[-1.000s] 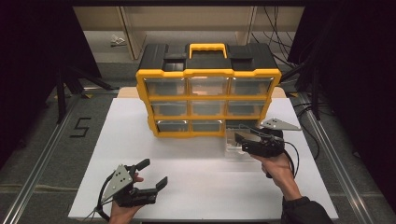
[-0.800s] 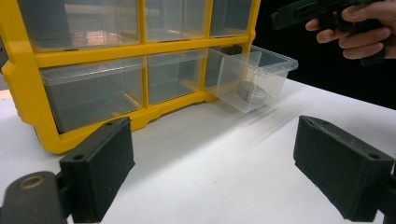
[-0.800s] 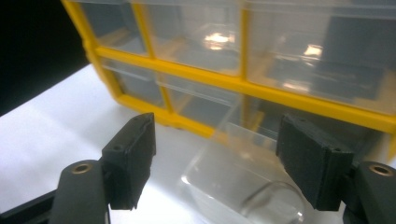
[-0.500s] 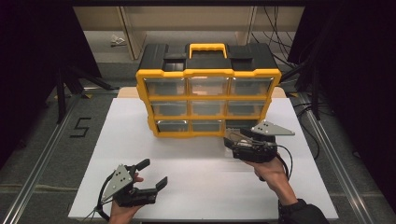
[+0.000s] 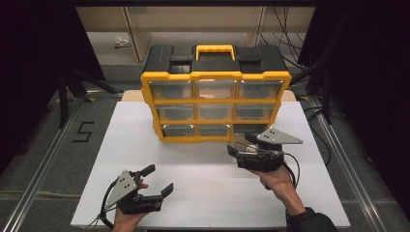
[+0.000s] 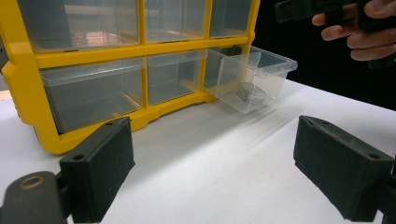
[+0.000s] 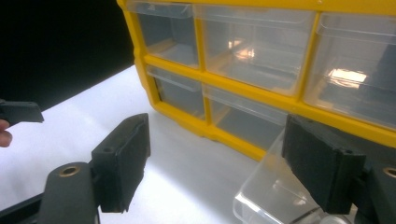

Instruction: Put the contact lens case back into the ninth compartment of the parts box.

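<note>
Yellow organizer (image 5: 215, 96) stands at far middle of white table (image 5: 193, 193). Bottom-right clear drawer (image 6: 252, 77) pulled out, small dark round object (image 6: 250, 92) inside.

Right gripper (image 5: 238, 153) jaws apart, just above drawer. Left gripper (image 5: 157, 180) jaws apart, idle near front edge.

Step, by judgement: drawer opening done. Next move probably needs reach down into drawer, jaws around object.

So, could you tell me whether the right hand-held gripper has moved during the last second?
Yes: the right hand-held gripper shifted left along the yellow-framed plastic drawer cabinet's bottom row.
</note>
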